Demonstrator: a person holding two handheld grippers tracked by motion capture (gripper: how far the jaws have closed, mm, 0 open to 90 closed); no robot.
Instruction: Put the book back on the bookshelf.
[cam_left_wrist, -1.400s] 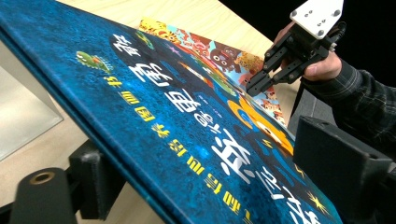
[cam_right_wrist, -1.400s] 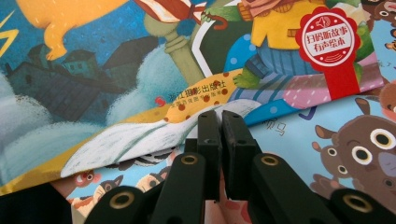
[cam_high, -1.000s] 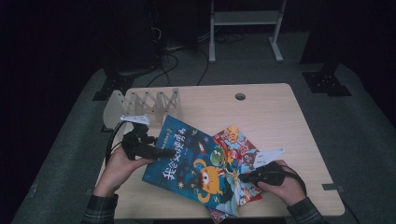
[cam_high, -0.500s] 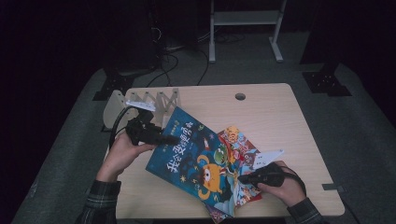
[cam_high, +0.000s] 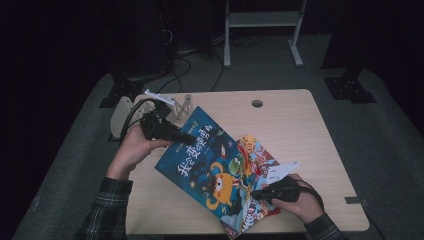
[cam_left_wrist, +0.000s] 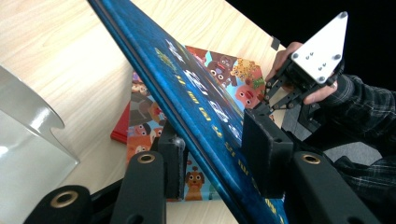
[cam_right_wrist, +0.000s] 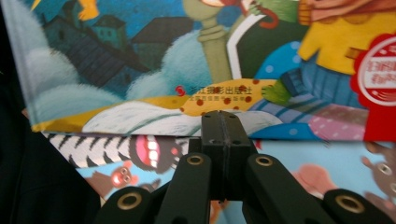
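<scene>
A blue picture book (cam_high: 205, 160) with an orange monster on its cover lies slanted across the table's front, its left edge raised. My left gripper (cam_high: 187, 140) holds that edge. In the left gripper view the book (cam_left_wrist: 205, 98) runs between the jaws of my left gripper (cam_left_wrist: 217, 144), which have just been closing, and both pads now press on it. A second, colourful book (cam_high: 257, 160) lies underneath it. My right gripper (cam_high: 254, 192) is shut with nothing between its jaws. In the right gripper view, the tips of my right gripper (cam_right_wrist: 222, 119) rest at the blue book's lower edge (cam_right_wrist: 140, 56).
A wooden rack (cam_high: 180, 102) stands at the table's back left, with a pale curved stand (cam_left_wrist: 28, 140) beside it. The table (cam_high: 300, 130) has a cable hole (cam_high: 257, 103) near its far edge. Cables and a white frame (cam_high: 260, 20) are on the floor beyond.
My left hand has risen and moved toward the back left, lifting the blue book's left edge off the table. The right hand and its gripper have stayed put.
</scene>
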